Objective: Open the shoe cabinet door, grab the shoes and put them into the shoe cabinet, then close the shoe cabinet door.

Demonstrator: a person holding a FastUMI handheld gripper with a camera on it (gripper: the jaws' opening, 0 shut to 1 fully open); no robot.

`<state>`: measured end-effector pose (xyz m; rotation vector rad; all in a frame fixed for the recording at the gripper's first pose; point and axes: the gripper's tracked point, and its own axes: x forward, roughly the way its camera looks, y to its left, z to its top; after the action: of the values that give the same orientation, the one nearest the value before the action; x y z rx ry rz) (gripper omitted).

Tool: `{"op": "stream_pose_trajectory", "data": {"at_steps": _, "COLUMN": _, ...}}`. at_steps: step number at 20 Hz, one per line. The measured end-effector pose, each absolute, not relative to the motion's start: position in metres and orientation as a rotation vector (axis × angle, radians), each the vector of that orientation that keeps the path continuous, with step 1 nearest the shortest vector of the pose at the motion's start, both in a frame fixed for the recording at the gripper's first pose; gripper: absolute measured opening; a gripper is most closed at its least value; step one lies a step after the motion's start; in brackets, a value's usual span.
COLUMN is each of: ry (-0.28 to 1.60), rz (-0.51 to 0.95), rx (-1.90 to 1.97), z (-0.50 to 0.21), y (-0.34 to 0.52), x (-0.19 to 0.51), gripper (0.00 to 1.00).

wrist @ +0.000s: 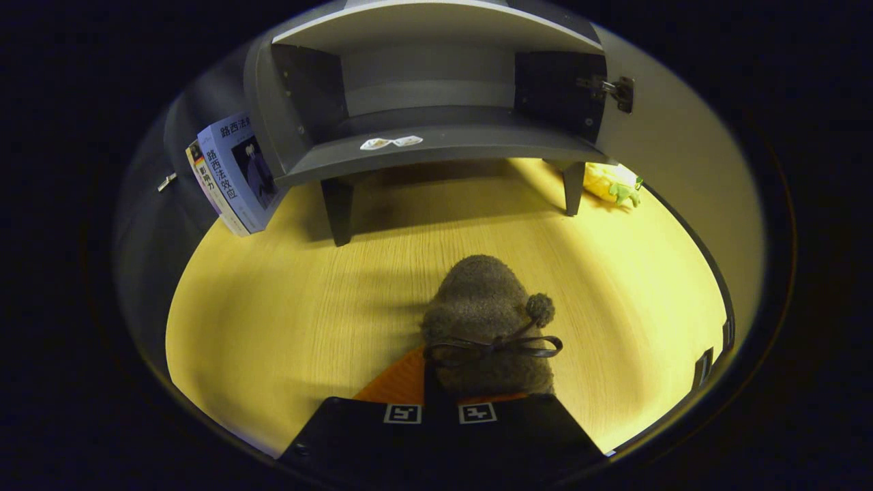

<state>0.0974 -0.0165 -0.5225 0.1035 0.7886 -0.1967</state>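
While tool clamps shoe, cabinet open

The shoe just ahead of the tool's fingers was fuzzy grey-brown, with a matching pompom and a dark brown bow; an orange surface showed at its near end. The counter was pale yellow wood grain with fine lines. The shoe cabinet at the far side was dark grey, its inner side panels near black, its open door pale beige inside. Two small white stickers lay on its shelf. The books at far left had blue-lavender covers with dark lettering. A yellow and green toy lay at far right.
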Motion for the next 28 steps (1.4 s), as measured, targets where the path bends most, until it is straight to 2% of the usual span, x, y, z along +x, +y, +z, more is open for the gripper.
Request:
{"op": "stream_pose_trajectory", "data": {"at_steps": 16, "ry": 0.469, "rz": -0.220, "rx": 0.116, "z": -0.272, "y": -0.042, "x": 0.120, "gripper": 0.05}}
{"op": "stream_pose_trajectory", "data": {"at_steps": 28, "ry": 0.330, "rz": -0.182, "rx": 0.080, "z": -0.157, "y": -0.049, "x": 0.190, "gripper": 0.05}}
